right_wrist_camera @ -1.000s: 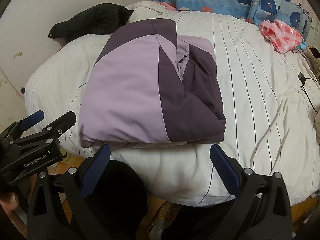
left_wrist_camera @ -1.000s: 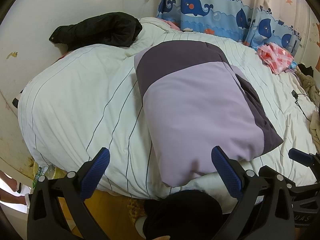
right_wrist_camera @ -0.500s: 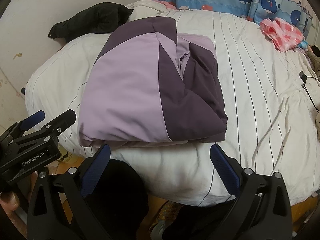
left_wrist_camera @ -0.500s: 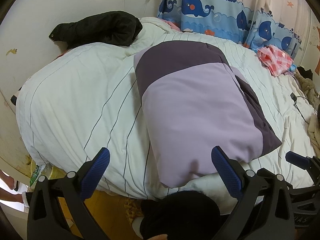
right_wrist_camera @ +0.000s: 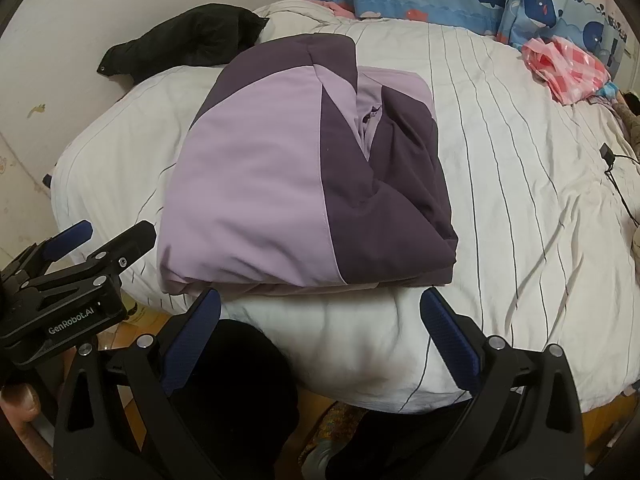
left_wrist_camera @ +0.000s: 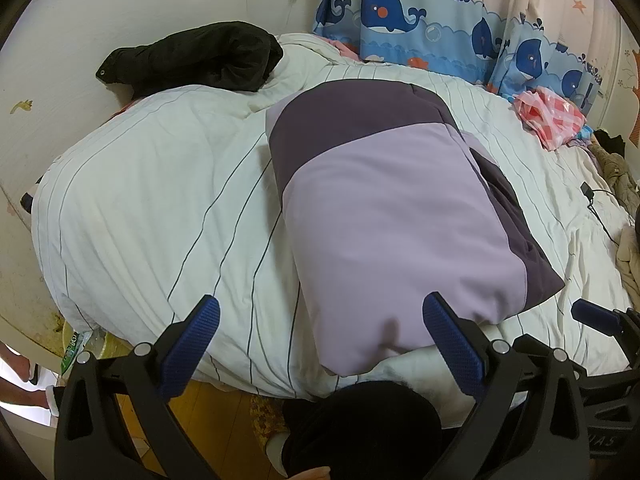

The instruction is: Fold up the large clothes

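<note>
A padded jacket in light and dark purple (left_wrist_camera: 384, 216) lies folded into a thick rectangle on the white striped duvet (left_wrist_camera: 160, 200); it also shows in the right wrist view (right_wrist_camera: 280, 176). My left gripper (left_wrist_camera: 320, 332) is open and empty, held off the bed's near edge just short of the jacket's near end. My right gripper (right_wrist_camera: 320, 328) is open and empty, also just short of the jacket's near edge. The left gripper shows at the left of the right wrist view (right_wrist_camera: 100, 236); the right gripper's blue fingertip (left_wrist_camera: 592, 316) shows at the right of the left wrist view.
A black garment (left_wrist_camera: 200, 60) lies at the far left by the wall. A pink checked cloth (left_wrist_camera: 552, 116) lies far right below the whale curtain (left_wrist_camera: 440, 28). A cable (right_wrist_camera: 616, 176) and more clothes lie at the right. A dark-clad leg (left_wrist_camera: 360, 432) and wood floor are below.
Both grippers have drawn back slightly from the bed; the jacket looks a little farther away and has not moved. Both stay open.
</note>
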A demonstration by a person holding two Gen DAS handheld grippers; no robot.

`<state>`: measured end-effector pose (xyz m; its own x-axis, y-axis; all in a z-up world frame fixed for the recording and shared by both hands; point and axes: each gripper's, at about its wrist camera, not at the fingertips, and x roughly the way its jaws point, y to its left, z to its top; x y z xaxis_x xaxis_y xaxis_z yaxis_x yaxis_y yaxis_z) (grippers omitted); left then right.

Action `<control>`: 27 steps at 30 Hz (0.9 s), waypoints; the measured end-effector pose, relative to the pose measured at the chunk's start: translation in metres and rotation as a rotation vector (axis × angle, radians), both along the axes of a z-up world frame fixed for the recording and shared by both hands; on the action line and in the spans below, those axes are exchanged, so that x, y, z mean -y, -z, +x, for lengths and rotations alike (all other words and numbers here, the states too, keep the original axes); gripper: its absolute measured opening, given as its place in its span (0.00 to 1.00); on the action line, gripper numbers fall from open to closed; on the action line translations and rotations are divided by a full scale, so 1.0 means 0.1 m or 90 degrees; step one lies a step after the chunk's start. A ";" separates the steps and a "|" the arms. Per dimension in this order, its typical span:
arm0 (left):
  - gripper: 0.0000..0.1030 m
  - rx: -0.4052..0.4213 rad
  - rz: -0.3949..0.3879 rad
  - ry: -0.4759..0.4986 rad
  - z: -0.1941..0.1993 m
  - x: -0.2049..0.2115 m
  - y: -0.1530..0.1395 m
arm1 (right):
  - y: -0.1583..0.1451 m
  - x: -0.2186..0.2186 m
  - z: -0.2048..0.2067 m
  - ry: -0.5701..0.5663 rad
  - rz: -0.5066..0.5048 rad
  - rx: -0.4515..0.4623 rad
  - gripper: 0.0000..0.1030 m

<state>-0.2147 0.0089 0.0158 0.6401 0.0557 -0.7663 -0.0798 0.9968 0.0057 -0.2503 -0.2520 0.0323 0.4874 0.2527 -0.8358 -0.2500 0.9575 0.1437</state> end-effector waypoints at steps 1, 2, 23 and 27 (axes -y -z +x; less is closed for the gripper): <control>0.94 0.000 0.000 0.000 0.00 0.00 0.00 | 0.00 0.00 0.00 0.000 0.000 0.000 0.93; 0.94 0.000 0.000 0.000 -0.01 0.00 0.00 | 0.00 -0.01 0.00 0.000 0.000 -0.001 0.93; 0.94 -0.008 0.004 0.005 0.08 -0.05 0.05 | 0.04 0.01 0.03 -0.003 -0.003 -0.009 0.93; 0.94 -0.011 0.001 0.005 0.11 -0.06 0.06 | 0.06 0.01 0.04 -0.002 -0.004 -0.011 0.93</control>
